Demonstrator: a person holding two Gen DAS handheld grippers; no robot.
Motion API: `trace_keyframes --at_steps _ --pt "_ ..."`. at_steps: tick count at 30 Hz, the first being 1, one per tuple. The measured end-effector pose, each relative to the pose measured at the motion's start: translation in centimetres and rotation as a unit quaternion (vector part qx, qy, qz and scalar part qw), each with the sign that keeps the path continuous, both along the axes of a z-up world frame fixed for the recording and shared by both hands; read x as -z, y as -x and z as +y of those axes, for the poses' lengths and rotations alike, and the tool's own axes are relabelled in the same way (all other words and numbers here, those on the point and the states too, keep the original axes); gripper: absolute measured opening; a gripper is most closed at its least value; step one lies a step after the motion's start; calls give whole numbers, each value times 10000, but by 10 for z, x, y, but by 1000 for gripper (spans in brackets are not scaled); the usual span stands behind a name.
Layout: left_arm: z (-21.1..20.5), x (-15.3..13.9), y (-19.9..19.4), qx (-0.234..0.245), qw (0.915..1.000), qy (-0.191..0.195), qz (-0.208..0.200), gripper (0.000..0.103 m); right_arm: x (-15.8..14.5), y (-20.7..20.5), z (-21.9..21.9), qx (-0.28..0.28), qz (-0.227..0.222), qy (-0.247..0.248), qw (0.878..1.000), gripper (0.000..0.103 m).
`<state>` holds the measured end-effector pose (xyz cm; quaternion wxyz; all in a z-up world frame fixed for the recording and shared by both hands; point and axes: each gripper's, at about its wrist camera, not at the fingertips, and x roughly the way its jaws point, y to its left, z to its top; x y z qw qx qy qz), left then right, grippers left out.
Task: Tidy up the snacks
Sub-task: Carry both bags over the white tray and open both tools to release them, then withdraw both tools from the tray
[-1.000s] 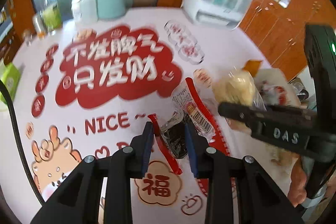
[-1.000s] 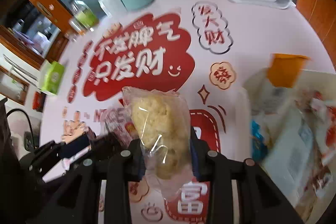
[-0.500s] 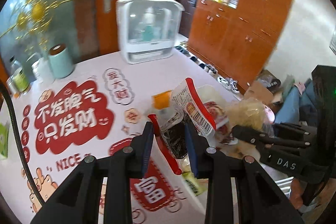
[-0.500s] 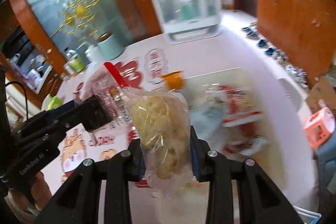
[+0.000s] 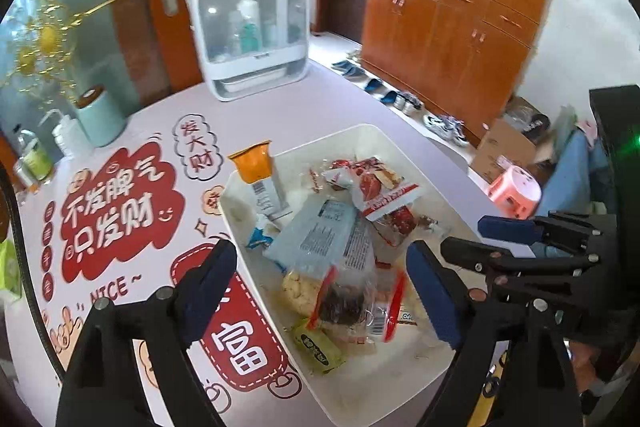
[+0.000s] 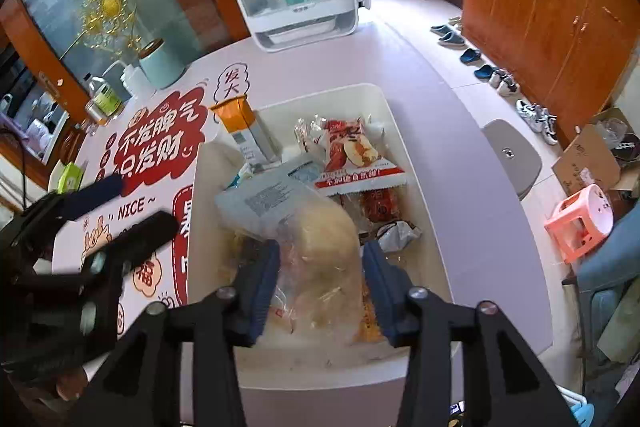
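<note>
Left wrist view: the left gripper (image 5: 320,291), jaws just spread wide, hangs over a red-edged clear packet of dark snack (image 5: 352,301) lying in the white rectangular plastic bin (image 5: 416,155) on the counter (image 5: 312,99). The right gripper (image 6: 320,279), jaws just loosened and parted, flanks a clear bag of pale yellow puffed snack (image 6: 324,247) in that bin.

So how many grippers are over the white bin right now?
2. The left tool hangs open above the red-edged packet; the right tool straddles the pale snack bag in the bin.
</note>
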<state>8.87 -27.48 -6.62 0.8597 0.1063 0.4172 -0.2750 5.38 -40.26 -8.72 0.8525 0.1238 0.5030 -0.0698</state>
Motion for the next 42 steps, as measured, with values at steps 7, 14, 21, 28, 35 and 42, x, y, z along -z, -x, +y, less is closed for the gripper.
trace_keyframes --at_steps 7,14,21,28,35,42 --pt "21 4 15 -544 9983 -122 155 86 1 0 -2 -393 -21 -76 9992 52" --pt "40 2 25 -941 9952 -209 156 87 1 -1 11 -756 -51 -191 9969 52" --pt "53 -1 28 -1235 9919 -248 178 87 2 -4 25 -911 -100 -350 9952 52" --pt "63 -3 33 -1493 9878 -335 298 92 -3 1 39 -963 -200 -493 9939 52" --pt "76 -16 44 -1785 9828 -309 364 95 -22 18 53 -884 -435 -287 9947 52" --pt "91 -32 60 -2075 9779 -128 236 97 -42 36 64 -856 -586 -172 9945 52"
